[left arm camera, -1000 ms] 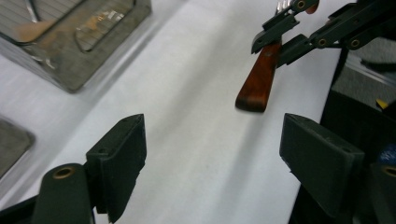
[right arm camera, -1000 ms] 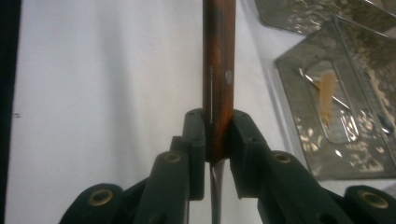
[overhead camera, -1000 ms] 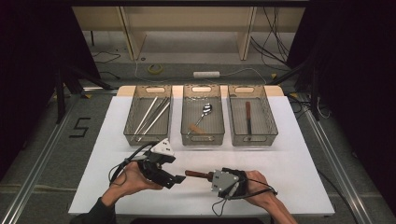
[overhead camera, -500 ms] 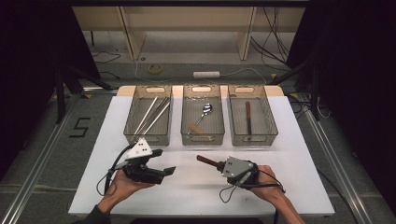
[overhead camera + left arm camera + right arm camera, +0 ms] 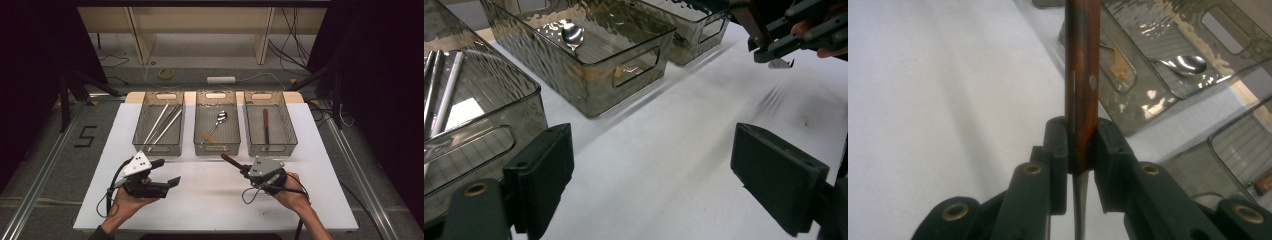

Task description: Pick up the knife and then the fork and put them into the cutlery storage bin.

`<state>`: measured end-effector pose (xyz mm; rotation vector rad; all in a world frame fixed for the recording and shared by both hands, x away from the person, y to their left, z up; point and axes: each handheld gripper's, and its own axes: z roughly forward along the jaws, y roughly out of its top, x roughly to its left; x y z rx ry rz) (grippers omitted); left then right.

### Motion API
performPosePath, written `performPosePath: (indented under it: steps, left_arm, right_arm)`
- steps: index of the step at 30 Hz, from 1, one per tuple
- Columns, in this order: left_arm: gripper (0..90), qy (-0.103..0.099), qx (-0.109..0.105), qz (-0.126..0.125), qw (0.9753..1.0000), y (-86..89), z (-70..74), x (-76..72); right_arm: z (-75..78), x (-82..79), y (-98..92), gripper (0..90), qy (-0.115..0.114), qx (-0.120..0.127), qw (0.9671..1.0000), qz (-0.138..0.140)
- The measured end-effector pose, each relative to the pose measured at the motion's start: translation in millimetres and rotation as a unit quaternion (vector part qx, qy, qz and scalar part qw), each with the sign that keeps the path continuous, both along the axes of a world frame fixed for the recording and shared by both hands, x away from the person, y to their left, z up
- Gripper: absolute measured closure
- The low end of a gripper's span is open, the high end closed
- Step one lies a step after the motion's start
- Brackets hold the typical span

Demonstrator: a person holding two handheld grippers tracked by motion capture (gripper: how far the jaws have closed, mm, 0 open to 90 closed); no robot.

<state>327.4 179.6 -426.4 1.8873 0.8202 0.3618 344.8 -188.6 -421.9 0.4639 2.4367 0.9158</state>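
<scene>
My right gripper (image 5: pixel 246 170) (image 5: pixel 1081 146) is shut on a knife with a brown riveted wooden handle (image 5: pixel 230 161) (image 5: pixel 1082 75). It holds the knife above the white table (image 5: pixel 210 200), and the handle points up and left toward the middle bin (image 5: pixel 217 149). The thin blade (image 5: pixel 1079 200) runs back between the jaws. At the front left, my left gripper (image 5: pixel 169 172) (image 5: pixel 659 175) is open with nothing between its pads (image 5: pixel 541 175), aimed right. The right gripper (image 5: pixel 794 30) with the knife shows at the top right of the left gripper view.
Three smoky clear bins stand in a row at the back of the table. The left bin (image 5: pixel 142 145) holds metal rods (image 5: pixel 162 125). A spoon (image 5: pixel 221 117) (image 5: pixel 571 32) (image 5: pixel 1188 62) lies in the middle bin. The right bin (image 5: pixel 270 149) holds another brown-handled knife (image 5: pixel 266 125).
The two grippers were close together at the knife a second ago. The left one has let go and drawn back left; the right one moved right with the knife.
</scene>
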Motion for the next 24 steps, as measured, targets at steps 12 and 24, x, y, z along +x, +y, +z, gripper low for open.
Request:
performPosePath:
  steps: [12, 24]
  left_arm:
    - [16.9, -0.013, -0.01, 0.006, 0.9998, 3.1, 1.7, -3.2]
    - [16.1, -0.018, -0.016, 0.016, 0.9996, 4.2, 1.8, -5.6]
  right_arm:
    - [7.7, 14.5, -14.7, 78.2, 0.018, 0.026, 0.999, -0.031]
    - [34.4, 52.9, -39.5, 78.1, 0.059, 0.09, 0.9884, -0.108]
